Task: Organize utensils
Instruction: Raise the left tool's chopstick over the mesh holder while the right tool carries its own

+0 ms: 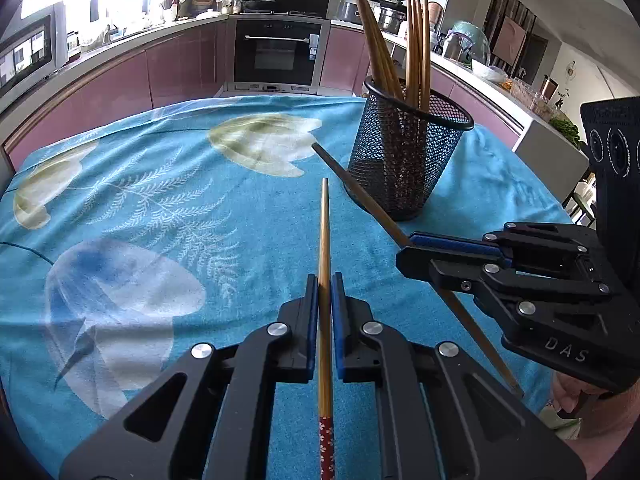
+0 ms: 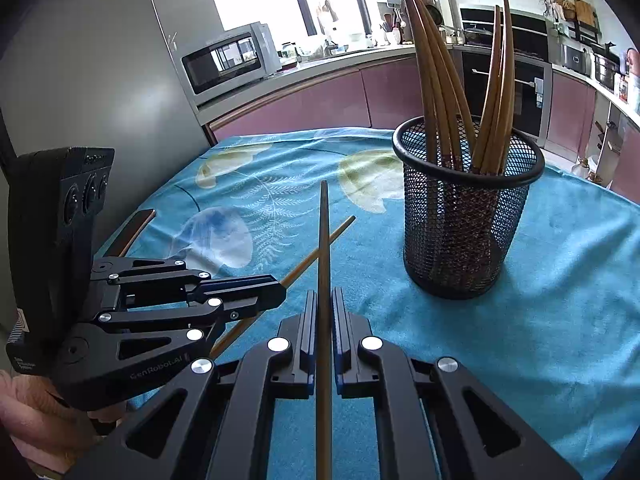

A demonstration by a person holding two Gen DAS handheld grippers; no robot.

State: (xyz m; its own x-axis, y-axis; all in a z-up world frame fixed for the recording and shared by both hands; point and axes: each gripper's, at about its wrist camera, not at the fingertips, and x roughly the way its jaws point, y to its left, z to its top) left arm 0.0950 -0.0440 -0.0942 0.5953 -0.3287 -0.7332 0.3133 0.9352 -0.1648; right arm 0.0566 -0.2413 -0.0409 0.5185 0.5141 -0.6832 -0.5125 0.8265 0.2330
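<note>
Pinching a light bamboo chopstick [image 1: 325, 280] between its blue pads, the left gripper [image 1: 325, 292] has its jaws pressed tight on the shaft, whose red flower-patterned end points back toward the camera and whose tapered tip reaches forward over the blue floral tablecloth [image 1: 160, 216]. The right gripper [image 2: 325, 308] likewise has its jaws clamped on a darker brown chopstick [image 2: 324, 248], held level above the cloth with its tip aimed toward the far edge of the table. From the right wrist view the two sticks cross, the lighter one [image 2: 320, 250] passing beneath the darker one at a slant, and the left gripper [image 2: 276, 286] sits to the left, near the left edge of the table. From the left wrist view the right gripper [image 1: 404, 254] sits toward the right edge, its chopstick [image 1: 348, 178] passing just beside the base of a black wire-mesh holder [image 1: 408, 152]. That holder [image 2: 464, 216] stands upright toward the far right corner of the table and carries several brown chopsticks [image 2: 440, 92], leaning in two bunches against its rim.
</note>
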